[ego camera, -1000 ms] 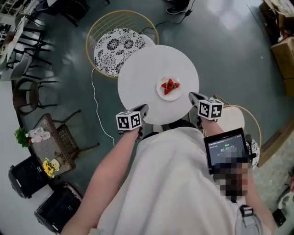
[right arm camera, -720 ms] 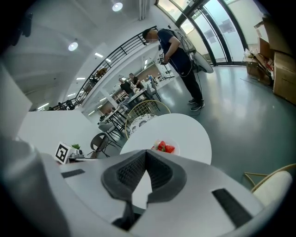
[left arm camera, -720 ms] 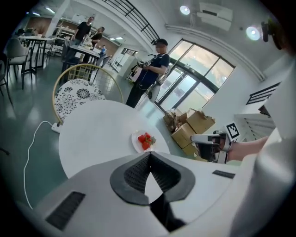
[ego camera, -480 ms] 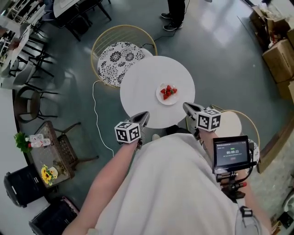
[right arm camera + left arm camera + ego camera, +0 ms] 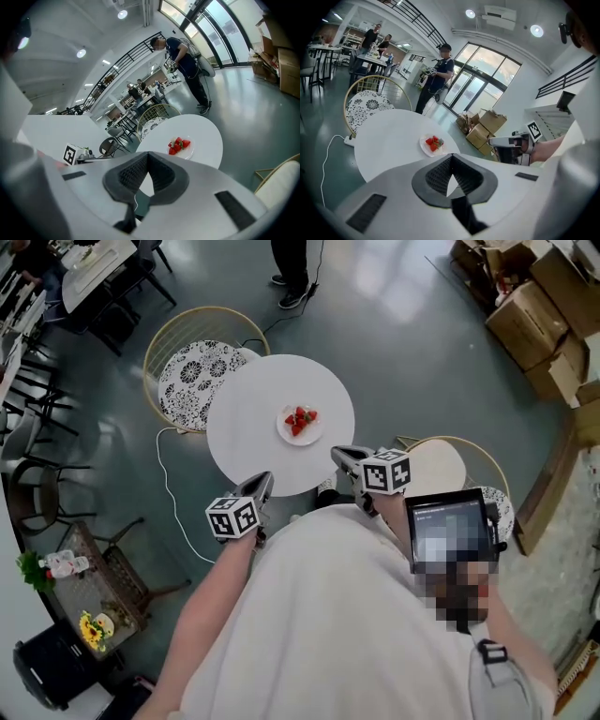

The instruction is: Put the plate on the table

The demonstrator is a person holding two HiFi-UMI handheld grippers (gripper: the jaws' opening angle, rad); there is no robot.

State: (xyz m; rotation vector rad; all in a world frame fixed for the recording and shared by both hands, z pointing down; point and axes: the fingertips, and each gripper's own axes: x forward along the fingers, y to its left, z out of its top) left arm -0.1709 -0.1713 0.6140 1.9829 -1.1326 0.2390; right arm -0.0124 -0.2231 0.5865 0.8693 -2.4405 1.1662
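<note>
A person in a white top is standing at the near side of a round white table (image 5: pixel 246 432), reaching both forearms forward and slightly apart from the body, with a two-jaw tool in each hand. The left gripper (image 5: pixel 266 480) is hovering by the table's near-left rim and the right gripper (image 5: pixel 337 453) by its near-right rim, both pointing toward the far side. In each gripper view the jaws are pressing together at their tips, with nothing caught between them. The plate (image 5: pixel 300 424) of red strawberries is already sitting on the tabletop, a little right of centre, well apart from both tools; it is showing ahead of the left gripper (image 5: pixel 450 157) as a small white dish (image 5: pixel 433 144) and beyond the right gripper (image 5: pixel 147 153) too (image 5: pixel 180 146). A wire chair with a patterned cushion (image 5: pixel 192 381) is standing at the table's far left, a cream-cushioned chair (image 5: pixel 441 465) at its near right, and cardboard boxes (image 5: pixel 534 296) are lying stacked far right.
</note>
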